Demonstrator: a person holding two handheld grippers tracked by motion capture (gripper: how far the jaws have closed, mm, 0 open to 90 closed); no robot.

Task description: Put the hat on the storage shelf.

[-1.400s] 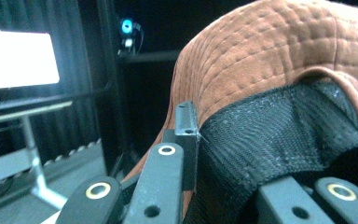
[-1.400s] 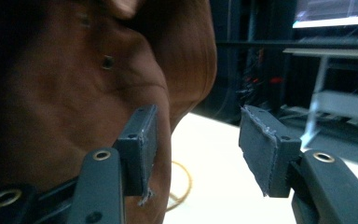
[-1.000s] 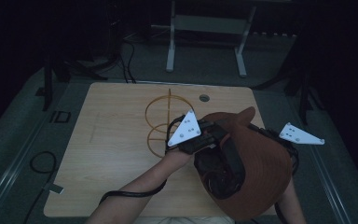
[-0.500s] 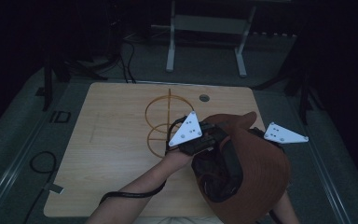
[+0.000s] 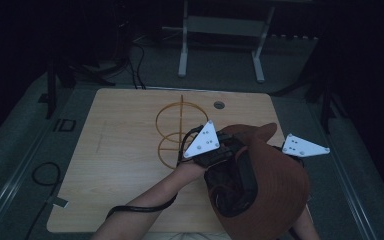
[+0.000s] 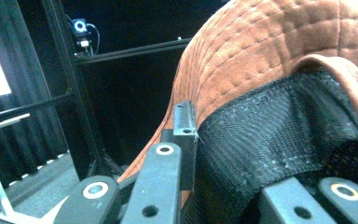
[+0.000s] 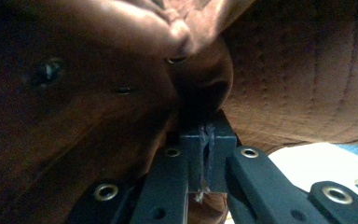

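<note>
A rust-brown quilted hat (image 5: 280, 185) with a black mesh lining (image 5: 230, 187) hangs over the table's front right, held between both grippers. My left gripper (image 5: 224, 154) is shut on the hat's rim, with one jaw on the brown outside (image 6: 270, 56) and the other against the mesh (image 6: 279, 135). My right gripper (image 5: 289, 156) pinches the hat's far side. In the right gripper view its jaws (image 7: 207, 135) are closed on a fold of the brown fabric (image 7: 298, 70). A gold wire stand (image 5: 177, 125) rests on the table just left of the hat.
The light wooden table (image 5: 120, 150) has a round cable hole (image 5: 219, 105) near its back edge. A black cable trails from the left gripper along the forearm (image 5: 140, 207). A metal frame (image 5: 220, 30) stands on the floor behind the table.
The right gripper has moved left, closer to the left gripper, carrying the hat's right side with it. The left gripper has hardly moved.
</note>
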